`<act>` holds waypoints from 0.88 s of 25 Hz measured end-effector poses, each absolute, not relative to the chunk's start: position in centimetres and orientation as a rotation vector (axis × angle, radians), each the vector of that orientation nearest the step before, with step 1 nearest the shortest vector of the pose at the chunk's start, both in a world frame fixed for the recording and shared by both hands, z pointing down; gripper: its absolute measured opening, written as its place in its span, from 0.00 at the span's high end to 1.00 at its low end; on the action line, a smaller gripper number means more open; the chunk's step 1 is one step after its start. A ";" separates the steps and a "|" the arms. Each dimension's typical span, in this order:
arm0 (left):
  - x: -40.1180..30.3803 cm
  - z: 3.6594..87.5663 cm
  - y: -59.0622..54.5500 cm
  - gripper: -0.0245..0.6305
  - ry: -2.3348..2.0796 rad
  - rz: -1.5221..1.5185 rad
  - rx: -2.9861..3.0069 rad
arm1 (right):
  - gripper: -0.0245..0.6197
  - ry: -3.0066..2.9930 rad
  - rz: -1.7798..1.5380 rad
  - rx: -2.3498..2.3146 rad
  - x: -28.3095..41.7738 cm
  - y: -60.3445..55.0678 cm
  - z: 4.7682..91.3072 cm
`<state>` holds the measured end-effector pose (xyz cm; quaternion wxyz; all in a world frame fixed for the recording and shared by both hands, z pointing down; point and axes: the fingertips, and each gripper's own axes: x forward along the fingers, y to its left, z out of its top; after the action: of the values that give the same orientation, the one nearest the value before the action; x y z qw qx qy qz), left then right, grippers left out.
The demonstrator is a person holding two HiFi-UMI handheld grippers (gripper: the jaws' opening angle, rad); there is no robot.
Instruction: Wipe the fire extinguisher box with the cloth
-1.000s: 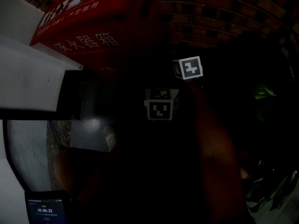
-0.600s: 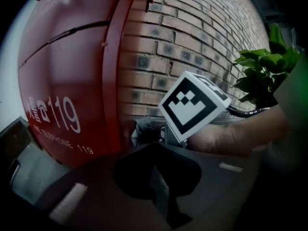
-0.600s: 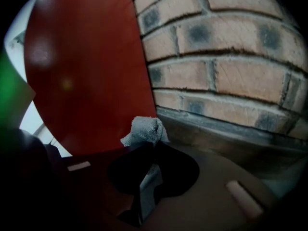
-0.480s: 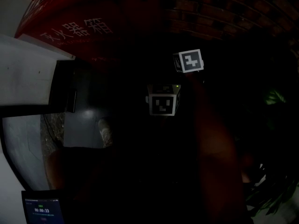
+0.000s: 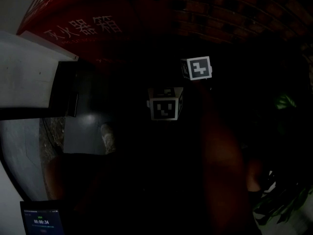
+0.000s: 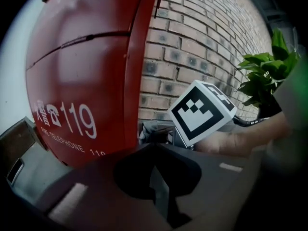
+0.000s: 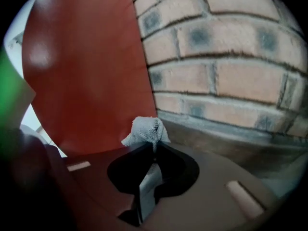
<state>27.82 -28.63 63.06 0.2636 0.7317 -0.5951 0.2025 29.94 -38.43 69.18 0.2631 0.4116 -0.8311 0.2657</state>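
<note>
The red fire extinguisher box [image 7: 86,71] stood left of the brick wall [image 7: 226,66]. The right gripper [image 7: 154,147] pinched the cloth [image 7: 144,131] near its side, and the left gripper [image 6: 155,150] was closed, empty. That small pinched tuft might slip free under rubbing.

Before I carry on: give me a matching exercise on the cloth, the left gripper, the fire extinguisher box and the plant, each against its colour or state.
Things:
1. cloth
2. left gripper
3. fire extinguisher box
4. plant

Colour or state:
A. red, with white "119" on it
B. jaws together, nothing between them
C. green leaves
D. pinched in the right gripper

Pairs: 1-D, 2-B, 3-A, 4-C.
</note>
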 end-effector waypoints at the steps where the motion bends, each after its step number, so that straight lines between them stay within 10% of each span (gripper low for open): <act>1: 27.8 62.8 -28.5 0.96 -1.610 0.540 1.981 | 0.90 -2.255 0.707 1.112 29.9 -38.3 68.6; 22: 21.5 44.4 -26.7 0.96 -1.588 0.385 2.348 | 0.91 -2.281 0.253 1.530 34.8 -32.2 45.6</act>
<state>21.54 -26.73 44.45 0.1400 0.8126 -0.5498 0.1333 34.76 -32.24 45.60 0.1904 0.5445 -0.8119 0.0901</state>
